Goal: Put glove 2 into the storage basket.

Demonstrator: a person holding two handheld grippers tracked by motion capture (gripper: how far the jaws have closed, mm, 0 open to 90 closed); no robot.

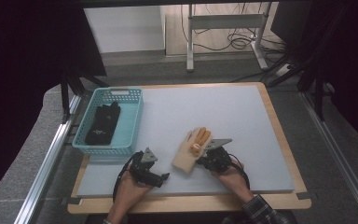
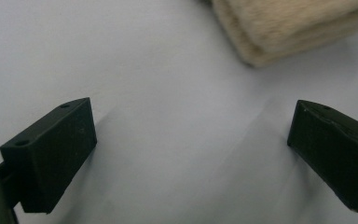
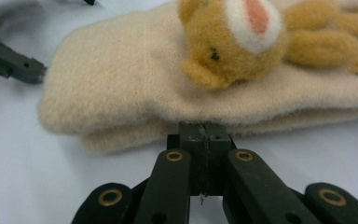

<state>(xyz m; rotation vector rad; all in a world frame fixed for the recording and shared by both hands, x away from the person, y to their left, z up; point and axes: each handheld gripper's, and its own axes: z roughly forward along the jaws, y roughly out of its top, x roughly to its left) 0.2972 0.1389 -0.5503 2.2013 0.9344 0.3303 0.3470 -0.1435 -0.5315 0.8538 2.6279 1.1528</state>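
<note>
A pair of cream fleece gloves [image 1: 185, 156] lies stacked on the grey mat, with orange fingers and a small orange bear face [image 1: 196, 148] on top. In the right gripper view the bear face [image 3: 233, 42] sits on the cream glove [image 3: 121, 79]. My right gripper [image 3: 203, 133] is shut, its tips against the glove's side edge, and I see nothing pinched between them. From above, the right gripper [image 1: 200, 161] sits at the glove's right side. My left gripper [image 1: 161, 178] rests left of the cuff. Its jaws [image 2: 191, 144] stand open over bare mat, the cuff [image 2: 284, 28] just beyond.
A teal plastic basket [image 1: 135, 116] stands at the mat's left edge with a black glove [image 1: 103, 122] inside. The grey mat [image 1: 223, 112] lies on a wooden board. One jaw of the left gripper [image 3: 9, 63] shows beside the cuff in the right gripper view.
</note>
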